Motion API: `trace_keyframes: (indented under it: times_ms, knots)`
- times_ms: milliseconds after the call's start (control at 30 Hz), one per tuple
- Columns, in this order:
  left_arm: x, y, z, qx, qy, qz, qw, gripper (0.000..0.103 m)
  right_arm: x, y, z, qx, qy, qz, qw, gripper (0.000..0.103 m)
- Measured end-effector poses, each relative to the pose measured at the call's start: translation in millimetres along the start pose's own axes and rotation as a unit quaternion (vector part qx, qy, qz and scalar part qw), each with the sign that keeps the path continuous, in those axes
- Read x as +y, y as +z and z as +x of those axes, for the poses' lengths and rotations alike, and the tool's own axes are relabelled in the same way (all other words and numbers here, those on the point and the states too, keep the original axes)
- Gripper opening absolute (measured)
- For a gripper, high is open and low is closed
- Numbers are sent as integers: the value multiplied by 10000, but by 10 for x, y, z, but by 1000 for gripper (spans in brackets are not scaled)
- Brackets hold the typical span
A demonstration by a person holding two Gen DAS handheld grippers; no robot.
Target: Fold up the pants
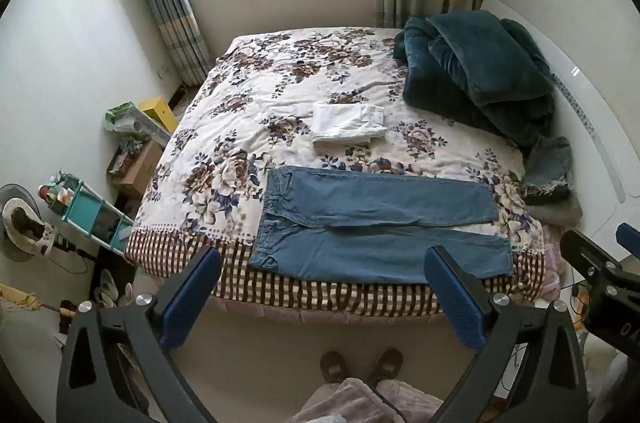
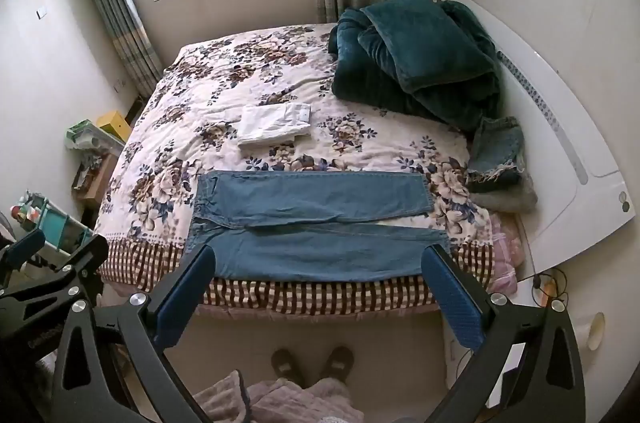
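Note:
Blue jeans (image 1: 376,223) lie flat along the front edge of the bed, waistband at the left, both legs running right; they also show in the right wrist view (image 2: 316,223). My left gripper (image 1: 324,257) is open and empty, held back from the bed above the floor. My right gripper (image 2: 320,255) is open and empty, also short of the bed's front edge. The right gripper shows at the right edge of the left wrist view (image 1: 600,263). The left gripper shows at the left edge of the right wrist view (image 2: 60,255).
A folded white garment (image 1: 348,123) lies mid-bed on the floral cover (image 1: 240,127). A dark green blanket pile (image 1: 476,75) and folded denim (image 1: 548,167) sit at the right by the white headboard (image 1: 592,127). Shelf and boxes (image 1: 92,211) stand left. The person's feet (image 1: 360,367) are below.

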State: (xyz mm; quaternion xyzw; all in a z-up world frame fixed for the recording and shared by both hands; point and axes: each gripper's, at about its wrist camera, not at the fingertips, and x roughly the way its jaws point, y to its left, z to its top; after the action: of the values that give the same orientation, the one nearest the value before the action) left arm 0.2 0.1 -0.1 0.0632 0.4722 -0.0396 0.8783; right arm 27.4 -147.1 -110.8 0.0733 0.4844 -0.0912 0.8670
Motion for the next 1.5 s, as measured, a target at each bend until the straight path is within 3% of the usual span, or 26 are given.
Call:
trace_keyframes:
  times_ms: [1500]
  knots:
    - [-153, 189, -181, -147, 4, 7, 9999, 103, -33, 0, -159, -3, 76, 2, 10000, 103]
